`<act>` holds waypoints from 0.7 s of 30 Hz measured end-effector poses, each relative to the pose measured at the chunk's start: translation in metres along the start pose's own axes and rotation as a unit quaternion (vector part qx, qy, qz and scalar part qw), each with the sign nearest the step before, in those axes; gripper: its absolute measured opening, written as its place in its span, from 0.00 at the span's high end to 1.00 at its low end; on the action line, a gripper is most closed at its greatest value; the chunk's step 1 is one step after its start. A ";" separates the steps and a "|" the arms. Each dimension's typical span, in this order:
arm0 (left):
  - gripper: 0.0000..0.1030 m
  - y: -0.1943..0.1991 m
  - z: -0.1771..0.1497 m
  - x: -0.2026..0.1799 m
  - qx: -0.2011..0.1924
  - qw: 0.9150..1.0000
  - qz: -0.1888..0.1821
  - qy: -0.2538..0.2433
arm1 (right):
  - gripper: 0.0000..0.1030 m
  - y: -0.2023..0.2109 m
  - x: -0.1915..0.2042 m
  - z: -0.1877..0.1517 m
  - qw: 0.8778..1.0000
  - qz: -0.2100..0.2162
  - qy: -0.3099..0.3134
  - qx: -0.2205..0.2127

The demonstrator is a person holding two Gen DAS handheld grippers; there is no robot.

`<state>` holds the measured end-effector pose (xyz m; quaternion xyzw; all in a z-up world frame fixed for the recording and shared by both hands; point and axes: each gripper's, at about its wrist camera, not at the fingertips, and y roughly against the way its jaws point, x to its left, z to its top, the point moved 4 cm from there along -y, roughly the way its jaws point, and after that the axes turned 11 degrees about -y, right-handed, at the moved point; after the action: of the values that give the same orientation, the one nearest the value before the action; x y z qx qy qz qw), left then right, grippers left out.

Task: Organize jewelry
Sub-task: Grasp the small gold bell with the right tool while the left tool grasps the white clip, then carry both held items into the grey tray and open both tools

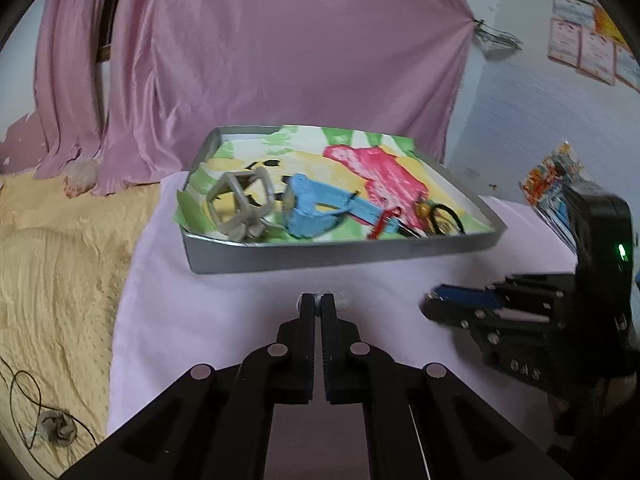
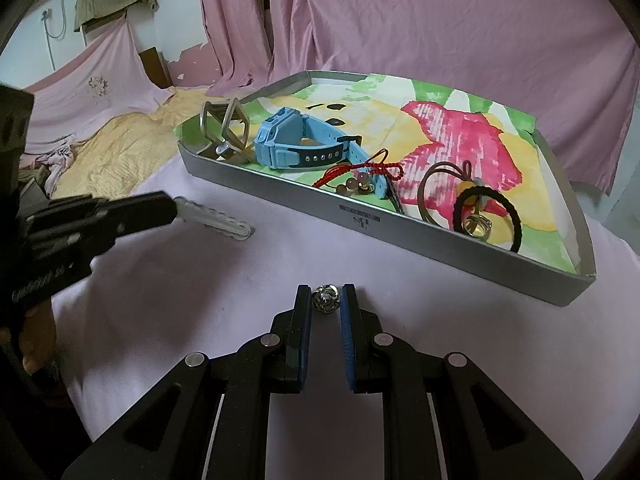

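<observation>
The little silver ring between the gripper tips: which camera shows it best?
The right wrist view. There the silver ring sits sharp on the pale cloth between the right gripper tips, its ornate top visible. In the left wrist view that gripper is blurred and side-on, and the ring cannot be made out.

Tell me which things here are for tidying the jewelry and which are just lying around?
For the job:
silver ring between the right gripper fingers
pale chain held by the left gripper
grey tray
blue watch, red cord bracelet, black hair tie

Just lying about:
pink curtain
yellow blanket
wall papers
</observation>
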<state>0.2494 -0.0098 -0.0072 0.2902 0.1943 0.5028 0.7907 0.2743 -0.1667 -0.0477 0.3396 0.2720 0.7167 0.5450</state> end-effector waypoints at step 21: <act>0.98 0.016 -0.001 -0.035 -0.022 0.999 0.025 -0.029 | 0.88 0.026 -0.009 -0.009 0.999 0.025 -0.021 -0.041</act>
<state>0.2229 -0.0359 0.0033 0.2920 0.1531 0.5176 0.7896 0.2540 -0.1824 -0.0354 0.3383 0.2222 0.7333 0.5463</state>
